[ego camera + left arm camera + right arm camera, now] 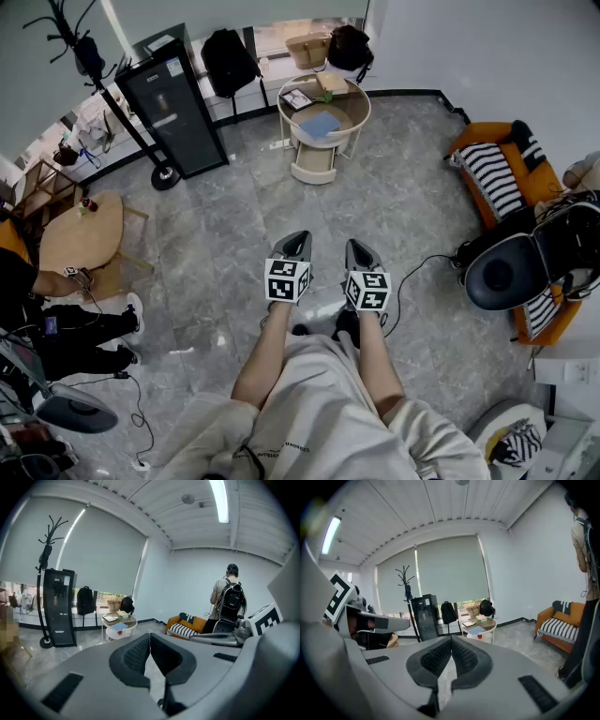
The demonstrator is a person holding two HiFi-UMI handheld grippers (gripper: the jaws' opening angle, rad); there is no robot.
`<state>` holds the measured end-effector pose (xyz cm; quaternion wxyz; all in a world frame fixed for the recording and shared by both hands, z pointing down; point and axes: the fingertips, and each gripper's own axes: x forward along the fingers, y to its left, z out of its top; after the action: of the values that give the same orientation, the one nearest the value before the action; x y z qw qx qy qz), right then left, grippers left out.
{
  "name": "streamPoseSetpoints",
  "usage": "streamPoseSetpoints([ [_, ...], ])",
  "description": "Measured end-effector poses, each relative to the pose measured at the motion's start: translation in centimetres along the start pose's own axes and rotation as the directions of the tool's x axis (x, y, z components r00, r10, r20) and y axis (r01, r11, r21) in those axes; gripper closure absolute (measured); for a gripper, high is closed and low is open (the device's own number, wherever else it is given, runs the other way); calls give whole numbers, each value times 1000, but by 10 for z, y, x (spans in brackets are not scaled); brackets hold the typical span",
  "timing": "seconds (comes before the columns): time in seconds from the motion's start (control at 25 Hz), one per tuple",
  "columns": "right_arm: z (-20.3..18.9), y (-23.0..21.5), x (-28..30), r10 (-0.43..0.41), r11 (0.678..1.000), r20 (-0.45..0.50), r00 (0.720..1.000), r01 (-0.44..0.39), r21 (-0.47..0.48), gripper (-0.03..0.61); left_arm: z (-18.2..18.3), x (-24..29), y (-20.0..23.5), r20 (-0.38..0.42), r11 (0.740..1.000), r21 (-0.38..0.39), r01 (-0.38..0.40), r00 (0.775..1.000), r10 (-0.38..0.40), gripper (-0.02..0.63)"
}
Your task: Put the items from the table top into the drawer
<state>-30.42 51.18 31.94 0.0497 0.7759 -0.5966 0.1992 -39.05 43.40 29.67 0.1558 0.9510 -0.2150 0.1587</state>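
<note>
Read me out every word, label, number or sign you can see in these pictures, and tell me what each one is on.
No text can be read in any view.
Line of print near the hem of the shirt: too small to read.
Pale label on the door of the black cabinet: blurred, unreadable.
Cubes on the left gripper and right gripper: black-and-white square markers, no words.

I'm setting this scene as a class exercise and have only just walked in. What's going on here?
A person stands in a room and holds the left gripper and the right gripper side by side, both shut and empty. They point toward a round table across the floor, where a blue book and a few other items lie. Nothing has been picked up yet.
</note>
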Motion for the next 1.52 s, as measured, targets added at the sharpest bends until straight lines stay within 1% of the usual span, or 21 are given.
streamPoseSetpoints([
  [0.16, 1, 3, -9, 0, 1000, -1, 1000, 0, -6, 545, -3, -5, 1, 0, 999, -33, -7, 1000, 7, 592],
  [0.4, -6, -10, -13, -9, 1000, -8, 1000, 9, 17, 545, -12, 1, -6, -16, 999, -45, -9, 1000, 9, 592],
  [0.52, -9, -25, -7, -32, 998, -6, 999, 33, 48, 545, -16, 11, -7, -23, 998, -53, -20, 1000, 19, 592],
  [0.64, -8, -45, 4, -40, 993, -11, 999, 41, 106, 545, -15, 26, -3, -29, 997, -69, -45, 999, 43, 592],
  [0.72, -2, -57, 9, -21, 992, -8, 1000, 21, 126, 544, -11, 38, -4, -28, 995, -77, -61, 998, 59, 592],
  [0.88, 16, -86, 22, 27, 992, -1, 1000, -27, 125, 543, 4, 69, -14, -20, 993, -81, -84, 996, 82, 592],
  [1.04, 39, -131, 38, 87, 989, 29, 996, -89, 117, 543, 18, 112, -41, -9, 992, -61, -108, 994, 108, 592],
  [1.16, 57, -168, 50, 134, 980, 61, 989, -141, 139, 543, 31, 144, -63, -4, 991, -37, -131, 991, 131, 592],
  [1.28, 72, -192, 64, 184, 970, 78, 980, -194, 144, 543, 40, 169, -76, -1, 987, -22, -156, 988, 156, 592],
  [1.52, 83, -238, 71, 272, 953, 74, 959, -279, 115, 543, 42, 207, -108, 2, 975, -29, -220, 976, 220, 592],
])
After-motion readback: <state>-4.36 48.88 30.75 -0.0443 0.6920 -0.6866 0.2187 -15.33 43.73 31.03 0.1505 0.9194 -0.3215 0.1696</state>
